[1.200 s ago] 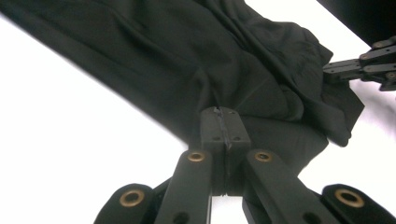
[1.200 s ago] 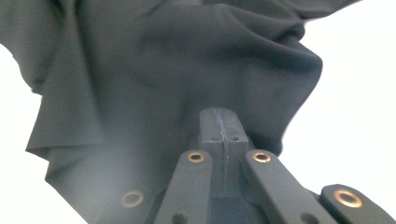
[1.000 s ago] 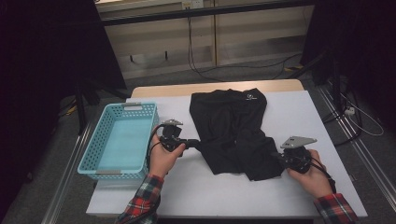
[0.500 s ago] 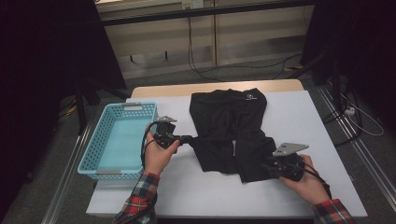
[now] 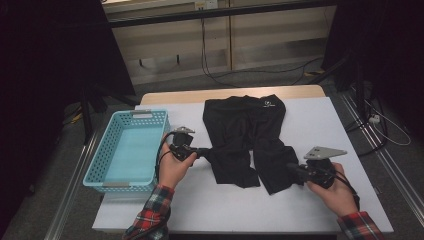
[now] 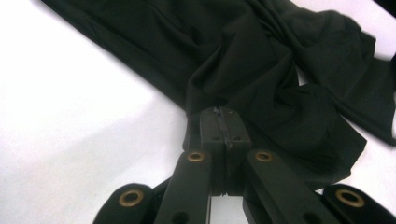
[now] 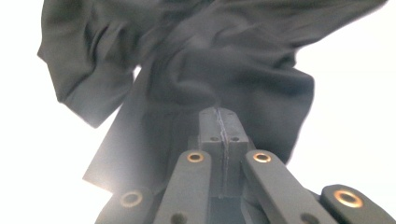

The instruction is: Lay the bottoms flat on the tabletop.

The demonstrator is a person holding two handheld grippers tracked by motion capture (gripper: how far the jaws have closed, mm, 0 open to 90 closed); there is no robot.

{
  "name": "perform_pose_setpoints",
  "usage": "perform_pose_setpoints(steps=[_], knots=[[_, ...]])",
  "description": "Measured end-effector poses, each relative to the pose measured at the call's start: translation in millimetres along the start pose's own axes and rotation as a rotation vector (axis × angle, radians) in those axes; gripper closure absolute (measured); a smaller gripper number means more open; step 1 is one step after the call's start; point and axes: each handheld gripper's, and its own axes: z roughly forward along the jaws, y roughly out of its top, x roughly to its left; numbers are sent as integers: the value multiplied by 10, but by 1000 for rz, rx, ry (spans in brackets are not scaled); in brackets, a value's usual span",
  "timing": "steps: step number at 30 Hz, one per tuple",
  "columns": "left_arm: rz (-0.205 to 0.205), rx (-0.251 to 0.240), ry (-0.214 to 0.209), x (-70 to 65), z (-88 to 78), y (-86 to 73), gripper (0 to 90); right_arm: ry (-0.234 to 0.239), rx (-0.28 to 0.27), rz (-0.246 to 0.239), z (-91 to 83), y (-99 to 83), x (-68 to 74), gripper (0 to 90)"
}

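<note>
The left gripper [image 5: 204, 150] and right gripper [image 5: 295, 172] are each pinching a hem of the black shorts [image 5: 248, 136] lying on the white table [image 5: 320, 120] beside the blue basket [image 5: 127, 150], which probably handle light, limp and droopy.

Bare white table [image 5: 320, 125] lies open to the right of the black garment [image 5: 247, 135], and a wide bare strip runs along the near edge between the two forearms. The far right corner is free too. On the left, the blue basket [image 5: 107, 167] takes up the table's left side, its wall just beside the left hand [image 5: 172, 167], so there is little room there. The garment covers the middle, from the far edge toward the near strip.
</note>
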Motion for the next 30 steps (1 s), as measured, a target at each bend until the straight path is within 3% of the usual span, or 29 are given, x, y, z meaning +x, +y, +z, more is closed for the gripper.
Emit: perform_pose_setpoints(steps=[5, 11, 12, 18, 22, 26, 30], knots=[[5, 1, -2, -8, 2, 5, 900, -71, -26, 48, -119, -37, -200, 900], [18, -19, -26, -61, 46, 20, 856, -146, 18, 38, -123, -92, -309, 900], [24, -23, -36, -80, 60, 25, 832, -158, 23, 37, -124, -99, -321, 900], [67, -59, -81, -191, 176, 51, 500, -197, 50, 41, -102, -156, -391, 900], [94, -53, -84, -239, 233, 52, 389, -212, 51, 45, -95, -168, -411, 871], [121, -58, -59, -266, 260, 61, 288, -168, 20, 22, -93, -107, -280, 713], [134, -52, -55, -283, 274, 65, 239, -102, 12, -47, -24, -36, -58, 658]])
